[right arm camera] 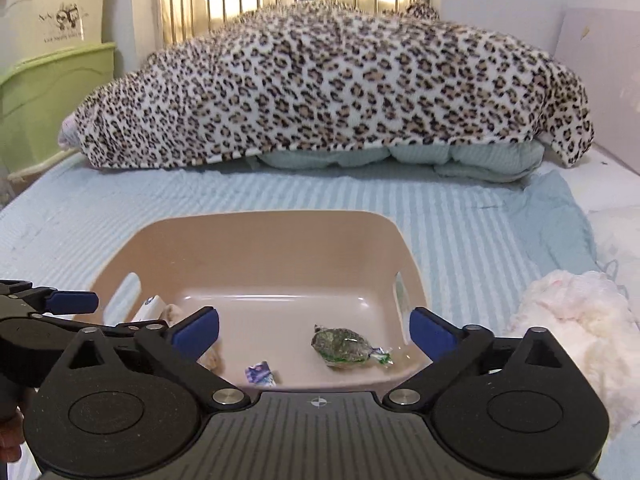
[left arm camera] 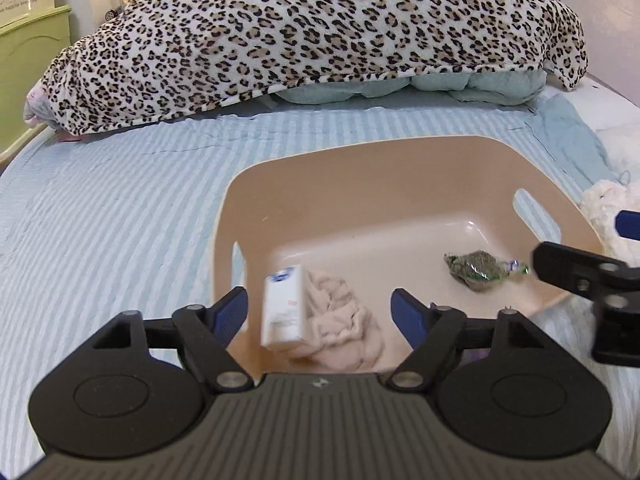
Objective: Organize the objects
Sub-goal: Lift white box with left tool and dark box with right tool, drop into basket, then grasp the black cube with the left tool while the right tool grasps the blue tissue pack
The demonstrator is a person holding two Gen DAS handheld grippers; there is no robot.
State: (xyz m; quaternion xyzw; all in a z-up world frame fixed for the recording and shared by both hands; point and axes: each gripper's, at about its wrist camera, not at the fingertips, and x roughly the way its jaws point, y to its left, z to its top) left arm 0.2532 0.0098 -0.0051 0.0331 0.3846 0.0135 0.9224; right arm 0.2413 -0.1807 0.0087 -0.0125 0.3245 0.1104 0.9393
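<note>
With both the left gripper and right gripper spread wide and empty, the blurred white rectangular carton between the left fingers may tumble past the crumpled pale-pink cloth in the beige plastic basket

A beige plastic basin sits on a bed with a blue-striped sheet. Over its near edge, the left tool hangs with fingers spread wide. Between them, blurred, is a white carton against a crumpled pink cloth. A green-wrapped packet lies further right, near the right tool.
</note>
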